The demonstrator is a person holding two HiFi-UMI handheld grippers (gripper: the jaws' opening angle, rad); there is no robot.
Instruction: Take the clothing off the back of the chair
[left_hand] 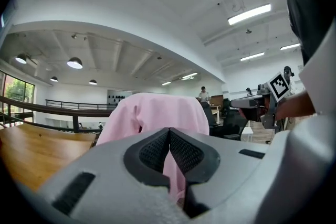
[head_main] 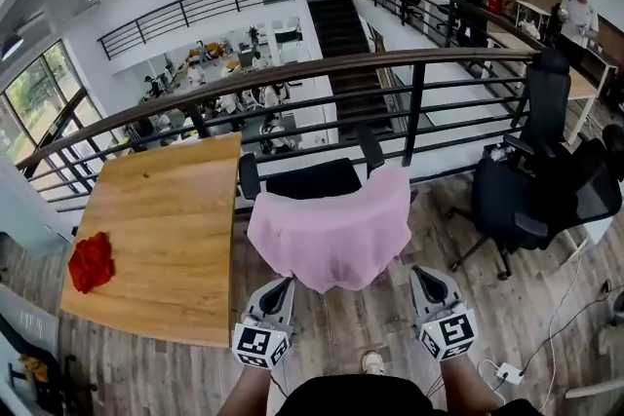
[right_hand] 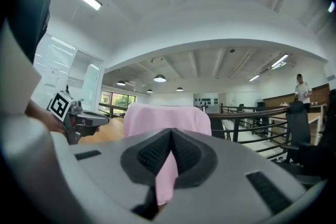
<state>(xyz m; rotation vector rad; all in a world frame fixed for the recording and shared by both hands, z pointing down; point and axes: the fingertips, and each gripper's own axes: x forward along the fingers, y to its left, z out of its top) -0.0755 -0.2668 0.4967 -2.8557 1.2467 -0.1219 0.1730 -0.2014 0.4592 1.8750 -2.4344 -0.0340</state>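
Two tools — left tool (head_main: 281, 285) and right tool (head_main: 423, 278) — each pinch a near bottom corner of the pink garment (head_main: 331, 234), which drapes over the back of the chair (head_main: 312, 180) straight ahead, its width spanning side to side between them.

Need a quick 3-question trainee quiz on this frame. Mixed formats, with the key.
1. True or false: the pink garment is draped over the back of the chair.
2. What lies on the wooden table? A) a red cloth B) a laptop C) a mug
3. Fill in: the left gripper and the right gripper are both shut on the ____.

Key: 1 true; 2 A; 3 pink garment.
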